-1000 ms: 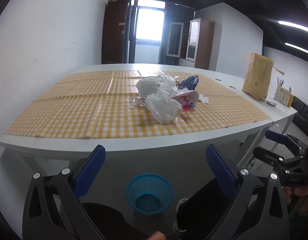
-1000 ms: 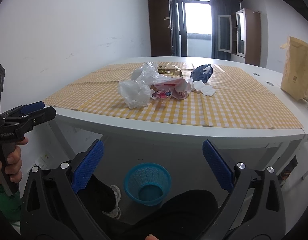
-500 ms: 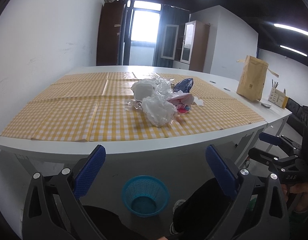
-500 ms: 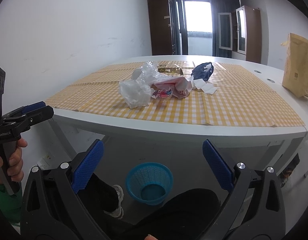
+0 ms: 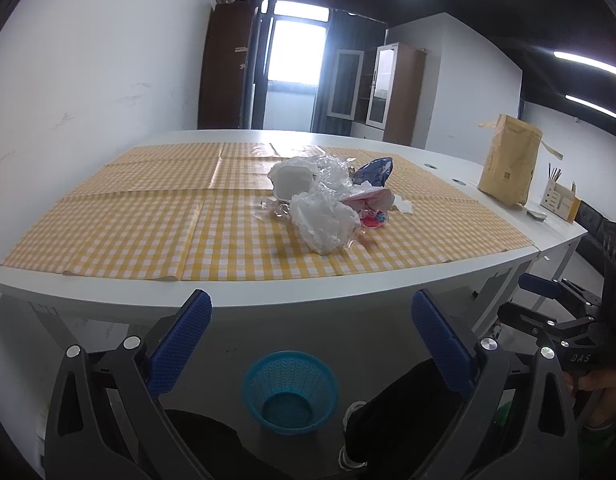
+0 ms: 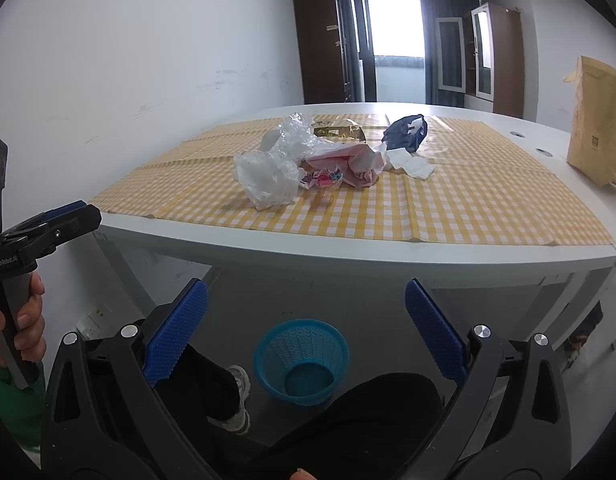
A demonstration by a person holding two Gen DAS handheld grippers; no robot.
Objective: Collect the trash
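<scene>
Left wrist view showed trash piled on the table. Both hand-held grippers, left and right, gaped wide, empty, above a bin.

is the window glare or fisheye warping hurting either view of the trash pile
Left wrist view: window blown out white, table edge bowed by the fisheye, trash pile still sharp. Right wrist view: same blown-out window, dark corners, pile evenly lit and clear.
</scene>
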